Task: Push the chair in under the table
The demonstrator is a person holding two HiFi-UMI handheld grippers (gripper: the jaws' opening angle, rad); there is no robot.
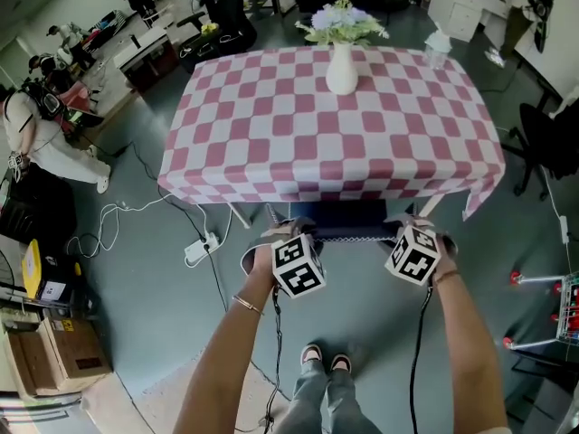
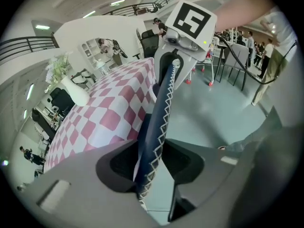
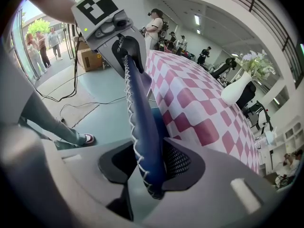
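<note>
The chair's dark blue back (image 1: 348, 234), with white zigzag stitching, shows just below the hanging edge of the pink-and-white checked tablecloth (image 1: 271, 134); the seat is hidden under the table. My left gripper (image 1: 288, 235) is at the back's left end. In the left gripper view the back (image 2: 161, 103) runs between the jaws of that gripper (image 2: 154, 163), with a gap at the right pad. My right gripper (image 1: 409, 231) is at the right end, and the back (image 3: 137, 94) sits pinched in its jaws (image 3: 149, 163).
A white vase of flowers (image 1: 341, 69) stands on the table. A power strip and cables (image 1: 201, 247) lie on the floor at left, with cardboard boxes (image 1: 50, 351) beyond. A black office chair (image 1: 543, 143) and a wheeled frame (image 1: 543, 315) are at right. The person's feet (image 1: 326, 358) are below.
</note>
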